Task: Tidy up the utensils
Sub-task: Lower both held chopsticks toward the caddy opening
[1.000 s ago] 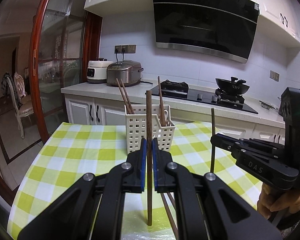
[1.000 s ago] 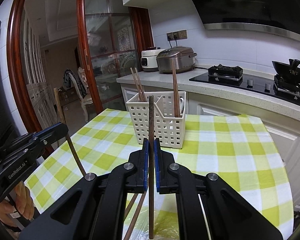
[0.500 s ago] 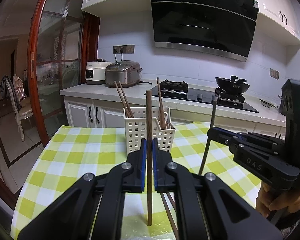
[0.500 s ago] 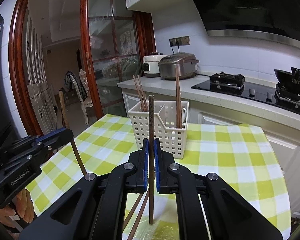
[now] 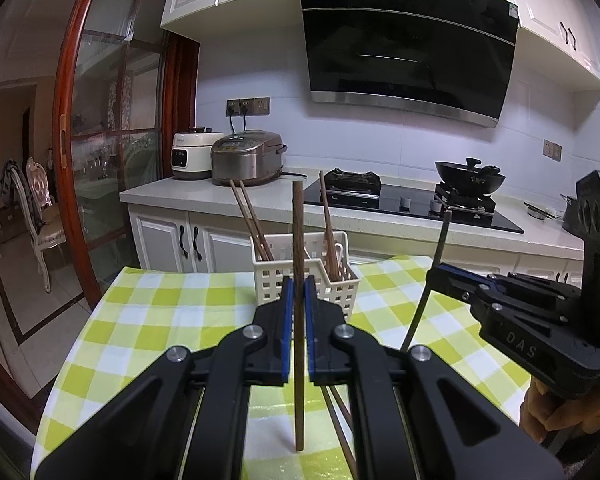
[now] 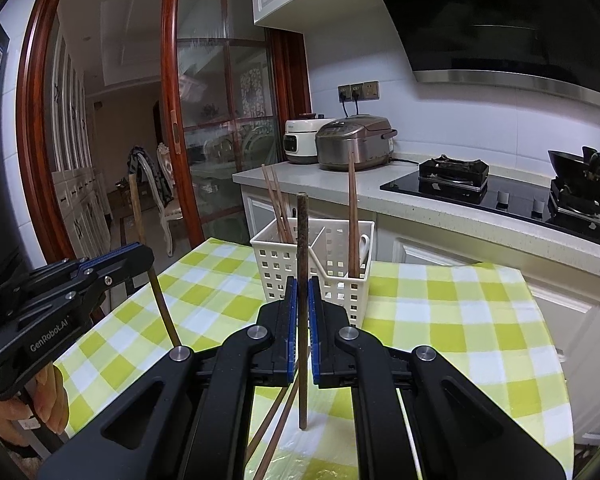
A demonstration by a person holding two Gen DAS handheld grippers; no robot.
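1. Brown wooden chopstick [image 5: 299,312] is clamped upright in the left gripper [image 5: 298,312]; dark speckled chopstick [image 6: 302,312] is clamped in the right gripper [image 6: 302,316]; both are short of the white slotted plastic caddy [image 6: 276,264].
2. Risk: a thin stick pivots between the pads and misses its compartment.
3. Risk: it knocks the sticks already inside.

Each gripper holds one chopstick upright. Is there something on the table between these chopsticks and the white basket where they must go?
Nothing visible. Only bare checked tablecloth separates the left gripper and right gripper from the white basket. Two loose chopsticks lie under the grippers, not ahead.
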